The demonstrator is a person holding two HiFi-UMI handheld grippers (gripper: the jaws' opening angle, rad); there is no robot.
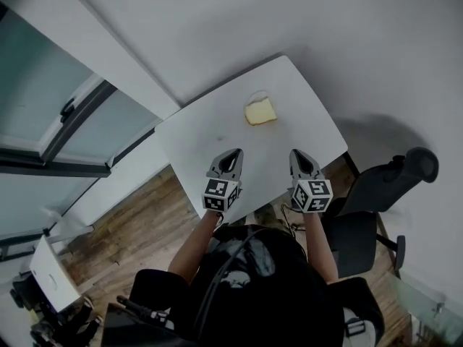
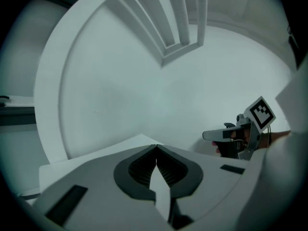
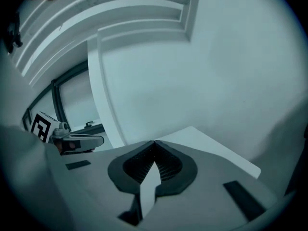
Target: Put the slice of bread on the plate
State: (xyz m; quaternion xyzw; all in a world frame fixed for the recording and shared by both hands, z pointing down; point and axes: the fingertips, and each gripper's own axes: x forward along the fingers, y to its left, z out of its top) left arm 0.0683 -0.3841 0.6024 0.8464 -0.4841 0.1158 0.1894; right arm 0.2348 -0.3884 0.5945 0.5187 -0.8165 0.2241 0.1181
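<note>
A pale yellow slice of bread (image 1: 260,112) lies on the white table (image 1: 210,132), toward its far side. A faint curved white rim (image 1: 257,95) shows just behind the bread; whether it is the plate I cannot tell. My left gripper (image 1: 231,152) and right gripper (image 1: 296,152) hover side by side over the table's near part, both short of the bread. The left gripper (image 2: 156,146) has its jaws together with nothing in them. The right gripper (image 3: 154,142) is likewise shut and empty. Each gripper view looks past the table at the wall, and neither shows the bread.
A black office chair (image 1: 391,186) stands by the table's right near corner. Windows with dark frames (image 1: 65,121) run along the left. Wooden floor (image 1: 137,230) lies under the table's near left edge. The other gripper shows at the side of each gripper view (image 2: 231,136) (image 3: 72,141).
</note>
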